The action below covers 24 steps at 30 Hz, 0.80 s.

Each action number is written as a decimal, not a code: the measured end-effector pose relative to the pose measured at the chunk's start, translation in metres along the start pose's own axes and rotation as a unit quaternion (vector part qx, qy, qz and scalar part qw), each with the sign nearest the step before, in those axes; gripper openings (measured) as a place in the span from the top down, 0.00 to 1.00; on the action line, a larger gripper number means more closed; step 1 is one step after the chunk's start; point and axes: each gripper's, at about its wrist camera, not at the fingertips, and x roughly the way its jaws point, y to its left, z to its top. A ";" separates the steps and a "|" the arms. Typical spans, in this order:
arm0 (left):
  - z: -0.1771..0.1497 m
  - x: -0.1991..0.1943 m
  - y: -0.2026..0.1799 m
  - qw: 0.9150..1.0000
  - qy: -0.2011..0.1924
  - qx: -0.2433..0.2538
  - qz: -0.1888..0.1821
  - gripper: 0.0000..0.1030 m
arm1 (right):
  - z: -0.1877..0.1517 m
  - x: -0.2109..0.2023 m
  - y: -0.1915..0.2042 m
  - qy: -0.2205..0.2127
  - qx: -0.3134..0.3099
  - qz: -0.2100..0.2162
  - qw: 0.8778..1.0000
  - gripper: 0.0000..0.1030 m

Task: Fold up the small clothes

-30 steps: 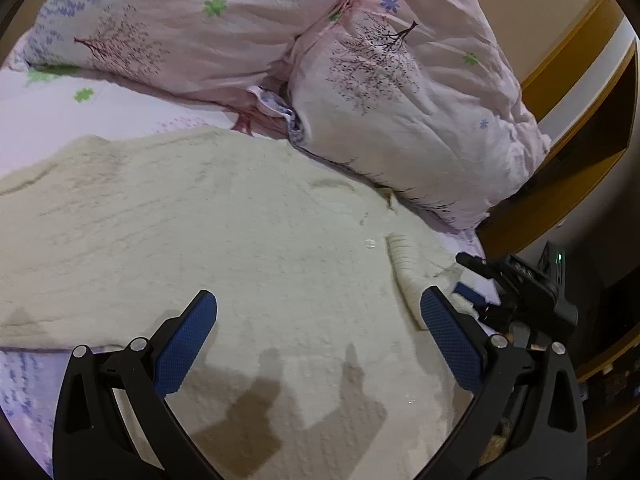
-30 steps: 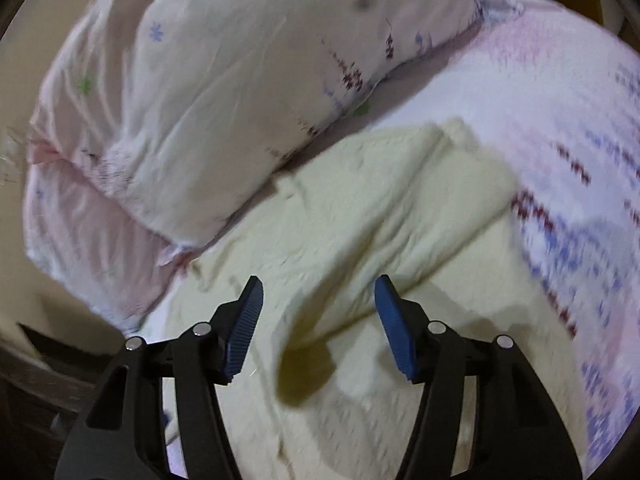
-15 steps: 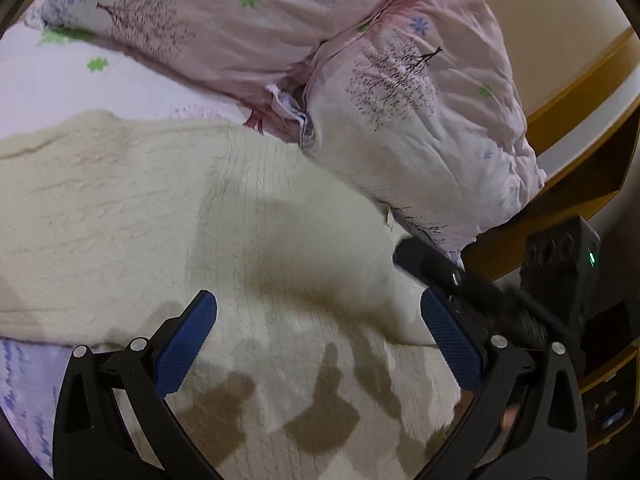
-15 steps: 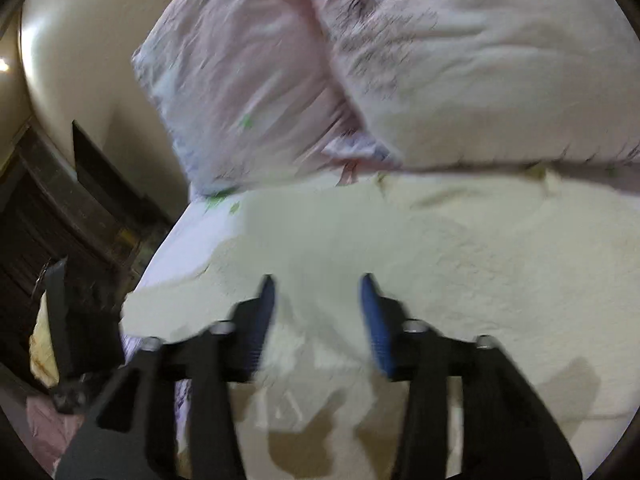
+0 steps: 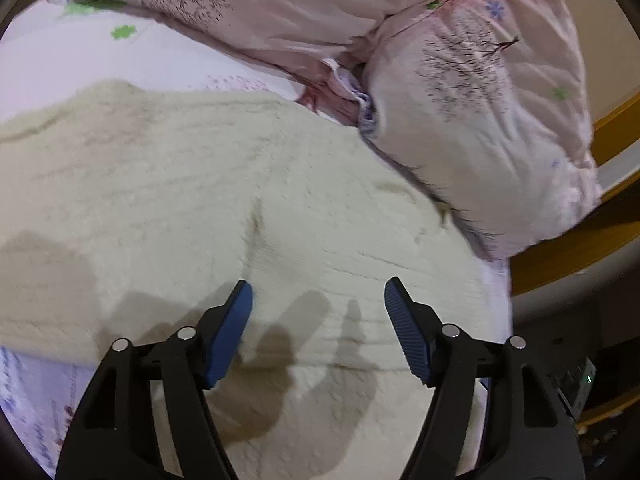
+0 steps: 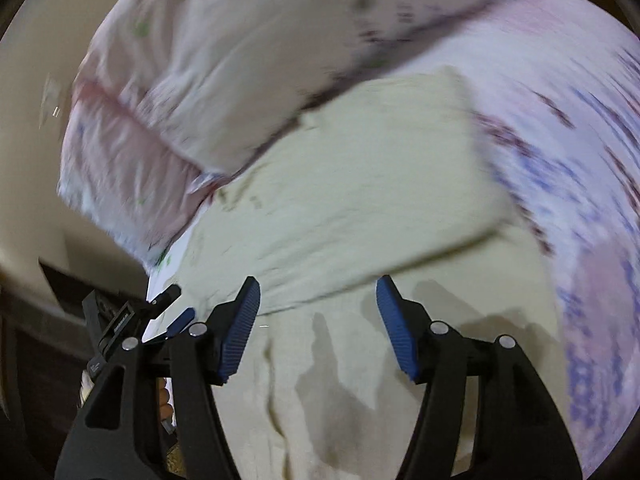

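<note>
A cream knitted sweater (image 5: 224,216) lies spread on the bed. In the right wrist view the sweater (image 6: 360,208) has one part folded over the rest. My left gripper (image 5: 318,296) is open and empty just above the sweater's near part. My right gripper (image 6: 318,292) is open and empty above the folded edge. The left gripper also shows in the right wrist view (image 6: 176,308) at the lower left, beside the bed's edge. The right wrist view is blurred.
Two pink flowered pillows (image 5: 480,100) lie against the sweater's far side. The printed bedsheet (image 5: 80,56) shows at the left and in the right wrist view (image 6: 580,184) at the right. A wooden bed frame (image 5: 580,256) borders the right side.
My left gripper's jaws have narrowed but stay open, and it moved forward over the sweater. The right gripper swung away from beside it, back over the folded part.
</note>
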 end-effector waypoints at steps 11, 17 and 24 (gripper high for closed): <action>0.005 0.015 -0.005 0.999 0.028 0.014 -0.012 0.74 | 0.013 0.004 -0.044 -0.060 0.075 0.010 0.995 0.58; 0.019 0.007 -0.007 0.999 -0.009 0.053 0.006 0.95 | 0.012 0.004 -0.026 -0.101 0.028 -0.010 0.994 0.95; 0.030 0.015 0.009 0.997 0.006 0.053 0.050 0.95 | 0.004 0.020 -0.016 -0.065 -0.022 -0.111 0.992 0.86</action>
